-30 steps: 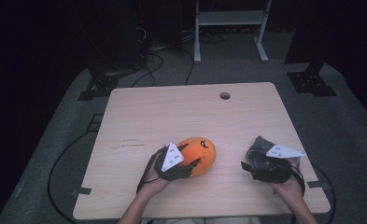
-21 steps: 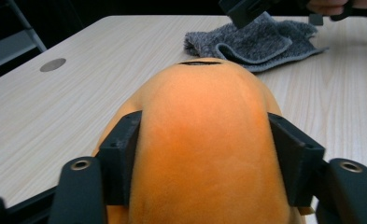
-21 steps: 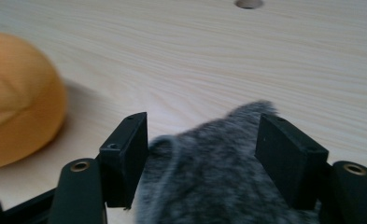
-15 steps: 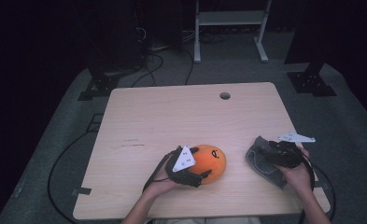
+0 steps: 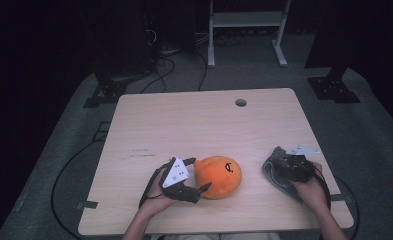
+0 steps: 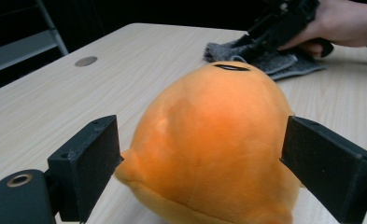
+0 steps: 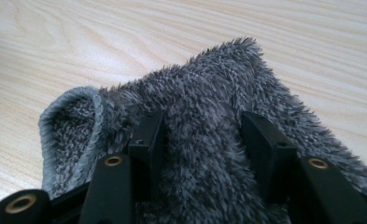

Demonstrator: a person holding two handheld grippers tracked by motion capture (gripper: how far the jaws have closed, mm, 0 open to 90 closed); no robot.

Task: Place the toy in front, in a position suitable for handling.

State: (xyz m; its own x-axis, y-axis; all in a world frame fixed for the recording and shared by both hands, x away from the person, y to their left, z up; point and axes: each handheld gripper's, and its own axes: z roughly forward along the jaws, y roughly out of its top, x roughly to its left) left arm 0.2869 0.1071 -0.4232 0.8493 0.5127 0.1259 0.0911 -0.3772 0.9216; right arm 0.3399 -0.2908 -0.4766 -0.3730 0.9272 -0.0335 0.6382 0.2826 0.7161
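Orange plush toy sits on pale wood worktop, between left gripper fingers, which have just been opening. Left finger just beside plush; right finger at its flank, contact unclear. Dark slit mark on plush top. Behind it, grey fuzzy cloth lies on worktop, right gripper pressed onto it, hand around gripper. Round hole in worktop far left.

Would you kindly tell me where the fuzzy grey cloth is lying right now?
In the high view, the fuzzy grey cloth lies near the table's front right edge, under the right tongs and right of the orange plush toy.
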